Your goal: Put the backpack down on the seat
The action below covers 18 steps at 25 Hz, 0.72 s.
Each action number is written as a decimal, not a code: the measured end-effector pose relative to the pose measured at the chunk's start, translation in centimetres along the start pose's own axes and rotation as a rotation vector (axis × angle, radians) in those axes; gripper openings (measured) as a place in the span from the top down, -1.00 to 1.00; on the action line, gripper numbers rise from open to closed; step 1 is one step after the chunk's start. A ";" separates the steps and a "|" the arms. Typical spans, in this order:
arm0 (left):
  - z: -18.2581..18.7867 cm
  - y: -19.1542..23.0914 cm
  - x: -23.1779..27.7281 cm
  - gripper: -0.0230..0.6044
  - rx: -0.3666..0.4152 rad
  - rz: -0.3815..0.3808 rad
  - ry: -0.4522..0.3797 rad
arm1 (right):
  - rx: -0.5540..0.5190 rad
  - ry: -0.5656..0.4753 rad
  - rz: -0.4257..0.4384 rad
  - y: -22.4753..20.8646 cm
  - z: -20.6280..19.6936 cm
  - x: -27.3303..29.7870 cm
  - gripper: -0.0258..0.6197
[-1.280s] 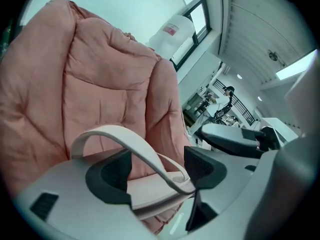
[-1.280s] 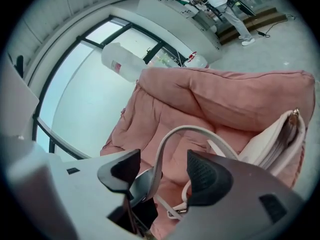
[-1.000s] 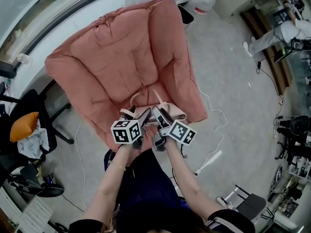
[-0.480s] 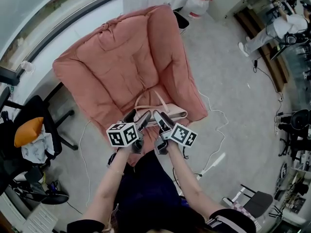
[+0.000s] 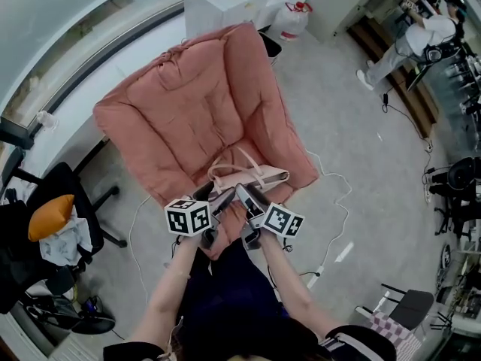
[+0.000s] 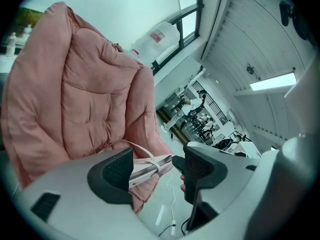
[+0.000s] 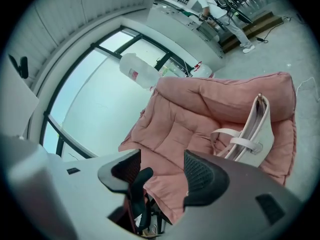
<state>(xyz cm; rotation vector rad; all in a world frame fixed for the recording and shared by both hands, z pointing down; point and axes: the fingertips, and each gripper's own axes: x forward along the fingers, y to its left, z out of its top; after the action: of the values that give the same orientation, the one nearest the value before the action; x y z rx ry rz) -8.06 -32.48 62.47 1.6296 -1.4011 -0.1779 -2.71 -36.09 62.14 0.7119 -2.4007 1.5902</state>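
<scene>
A pale cream backpack (image 5: 249,177) lies on its side at the front of the pink cushioned armchair's seat (image 5: 199,119), straps looped toward the backrest. My left gripper (image 5: 216,200) and right gripper (image 5: 246,198) hover side by side just in front of it, at the seat's front edge. In the left gripper view the left gripper (image 6: 152,171) stands open, and the backpack (image 6: 149,166) shows beyond the gap against the armchair (image 6: 85,99). In the right gripper view the right gripper (image 7: 162,171) is open and holds nothing; the backpack (image 7: 257,134) rests to its right on the armchair (image 7: 195,114).
A black office chair with an orange item (image 5: 46,218) stands at the left. A white cabinet (image 5: 225,6) and a water jug (image 5: 291,19) sit behind the armchair. White cables (image 5: 331,201) trail on the floor to the right. A person (image 5: 406,40) stands far right.
Both grippers have drawn back a little toward the person, and the backpack now shows more fully on the seat's front. The view has shifted slightly.
</scene>
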 end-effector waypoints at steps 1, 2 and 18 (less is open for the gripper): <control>0.0 -0.4 -0.6 -0.12 0.023 -0.009 0.001 | -0.006 -0.011 0.011 0.6 -0.2 -0.4 0.06; 0.1 -0.9 -1.3 -0.12 0.052 -0.017 -0.001 | -0.016 -0.020 0.019 1.1 -0.5 -0.8 0.06; 3.8 -9.1 -10.6 -0.09 0.327 -0.223 -0.157 | -0.208 -0.268 0.218 13.3 -1.5 -8.0 0.23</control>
<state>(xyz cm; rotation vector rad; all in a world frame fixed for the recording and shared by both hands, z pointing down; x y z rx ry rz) -7.76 -26.64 49.22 2.0830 -1.4181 -0.2182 -2.31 -28.27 48.72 0.6804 -2.8732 1.3591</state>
